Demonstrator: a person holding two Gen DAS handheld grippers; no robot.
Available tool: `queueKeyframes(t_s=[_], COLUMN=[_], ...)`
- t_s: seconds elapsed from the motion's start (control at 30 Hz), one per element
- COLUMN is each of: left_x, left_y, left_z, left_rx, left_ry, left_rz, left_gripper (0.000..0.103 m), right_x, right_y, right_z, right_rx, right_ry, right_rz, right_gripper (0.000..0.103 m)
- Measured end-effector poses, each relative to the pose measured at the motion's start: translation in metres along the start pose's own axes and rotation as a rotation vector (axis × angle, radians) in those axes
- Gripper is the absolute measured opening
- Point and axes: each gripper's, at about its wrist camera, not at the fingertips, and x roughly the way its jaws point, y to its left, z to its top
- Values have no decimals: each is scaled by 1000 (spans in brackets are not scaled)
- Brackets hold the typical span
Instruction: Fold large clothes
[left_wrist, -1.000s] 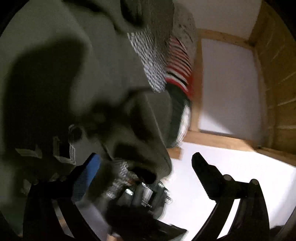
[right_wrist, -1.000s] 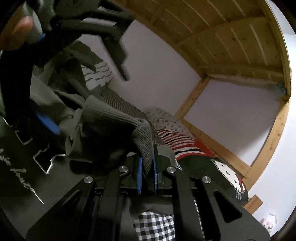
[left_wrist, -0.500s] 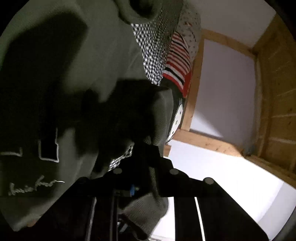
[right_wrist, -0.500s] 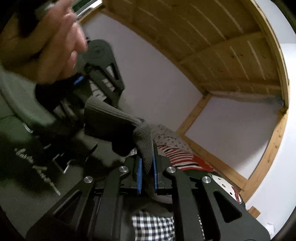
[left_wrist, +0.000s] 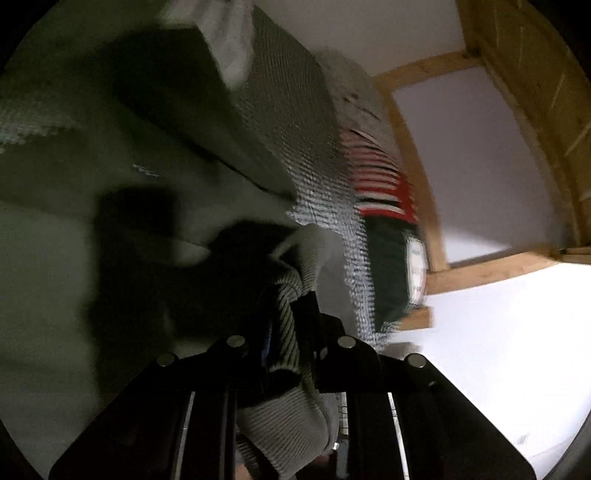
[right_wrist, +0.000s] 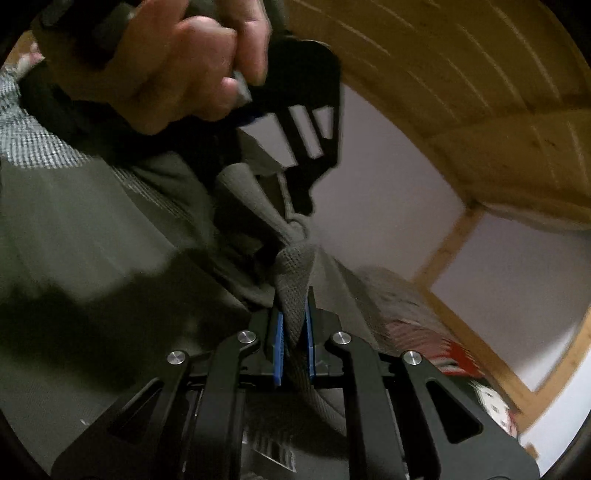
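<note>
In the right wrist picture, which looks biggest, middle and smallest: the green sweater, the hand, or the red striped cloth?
1. green sweater, fills most of the left side.
2. hand, but it sits close to the camera, so it looks bigger than it is.
3. red striped cloth, far away.

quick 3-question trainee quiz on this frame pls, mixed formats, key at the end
1. True or false: the right hand-held gripper is shut on a ribbed edge of the grey-green sweatshirt.
2. In the right wrist view, what does the person's hand at the top hold? A) a hanger B) the left hand-held gripper C) a folded towel
3. Fill in: in the left wrist view, past the checked cloth, lies a garment striped in white, black and ____.

Key: 1 true; 2 B; 3 red
</note>
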Motion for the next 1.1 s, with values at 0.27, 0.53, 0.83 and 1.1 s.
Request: queueKeyframes(t_s=[0.27, 0.53, 0.83, 1.1], left_x=[-88, -85, -102, -100], left_y=[121, 217, 192, 109], left_z=[-2, -5, -22, -52], left_rx=[-37, -119, 92, 85], left_ry=[-45, -28, -265, -455], left_rz=[238, 254, 456, 429], left_gripper=[14, 16, 74, 96], right_x=[5, 22, 90, 171], right_y=[118, 151, -41, -56], right_z=[70, 73, 11, -49], right_rx=[-26, 9, 330, 405], right_ry=[-6, 159, 431, 759], right_rz=[294, 573, 403, 395], right_gripper=[10, 67, 100, 101])
